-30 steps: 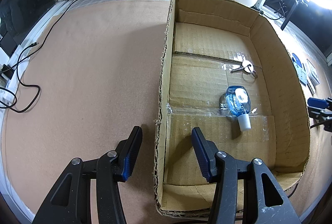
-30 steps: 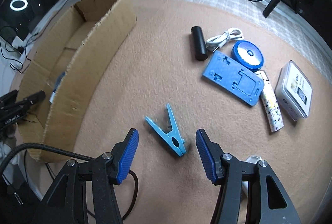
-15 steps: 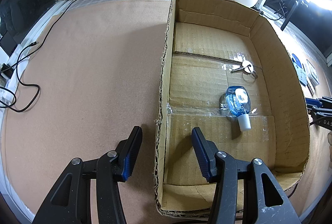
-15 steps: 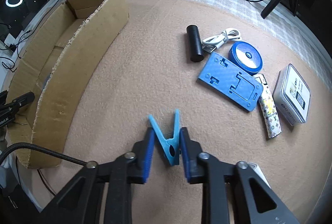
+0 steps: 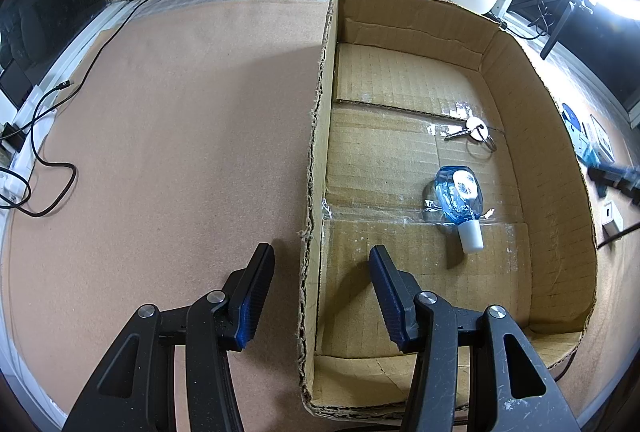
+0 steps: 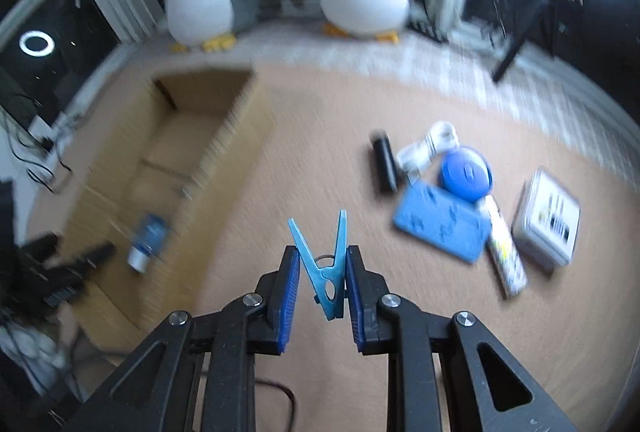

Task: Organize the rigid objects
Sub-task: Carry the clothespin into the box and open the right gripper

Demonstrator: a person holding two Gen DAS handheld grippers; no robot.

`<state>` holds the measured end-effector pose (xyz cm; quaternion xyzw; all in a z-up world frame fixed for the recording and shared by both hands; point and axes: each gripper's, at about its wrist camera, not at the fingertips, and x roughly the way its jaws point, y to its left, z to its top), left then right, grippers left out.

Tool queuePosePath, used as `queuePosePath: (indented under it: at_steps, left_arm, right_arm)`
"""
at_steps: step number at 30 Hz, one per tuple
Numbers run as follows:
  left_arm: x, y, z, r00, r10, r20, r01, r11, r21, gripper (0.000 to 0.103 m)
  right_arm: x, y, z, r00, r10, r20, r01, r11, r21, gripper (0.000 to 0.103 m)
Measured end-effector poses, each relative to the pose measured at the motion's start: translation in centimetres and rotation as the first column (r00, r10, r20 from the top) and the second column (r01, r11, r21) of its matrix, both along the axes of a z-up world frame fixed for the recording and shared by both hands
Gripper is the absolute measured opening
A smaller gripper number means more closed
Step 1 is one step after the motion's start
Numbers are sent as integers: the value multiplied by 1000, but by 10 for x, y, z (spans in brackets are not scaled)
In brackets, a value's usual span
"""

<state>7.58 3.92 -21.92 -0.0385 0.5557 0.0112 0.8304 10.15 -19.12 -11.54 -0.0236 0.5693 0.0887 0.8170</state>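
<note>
Since rigid items belong boxed, we hold the light-blue plastic clothespin (image 6: 326, 272) clamped in our right gripper (image 6: 322, 284), bound for the brown cardboard box (image 5: 532, 104) our left gripper (image 5: 316, 296) straddles, wide.

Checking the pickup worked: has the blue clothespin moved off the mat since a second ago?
Yes. The blue clothespin has risen off the mat, clamped in the right gripper.

Tan mat (image 5: 168, 120) carries cardboard box (image 5: 320, 136); blue stand (image 6: 440, 224), tin (image 6: 546, 220) nearby.
</note>
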Motion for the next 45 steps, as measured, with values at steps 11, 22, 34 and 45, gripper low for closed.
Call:
queuePosePath:
  at_steps: [11, 22, 34, 45]
  left_arm:
    - [-1, 0, 0, 1000, 1, 1, -1, 1000, -1, 54]
    - [-1, 0, 0, 1000, 2, 0, -2, 1000, -8, 54]
    - [-1, 1, 1, 1000, 2, 0, -2, 1000, -6, 54]
    - [0, -1, 1, 1000, 1, 1, -1, 1000, -1, 54]
  right_arm:
    - [32, 88, 14, 988, 148, 43, -153, 982, 113, 21]
    - [54, 153, -31, 973, 224, -62, -216, 970, 116, 21]
    - [58, 168, -48, 968, 231, -95, -222, 971, 94, 21]
    - [55, 161, -35, 974, 221, -56, -212, 967, 143, 60]
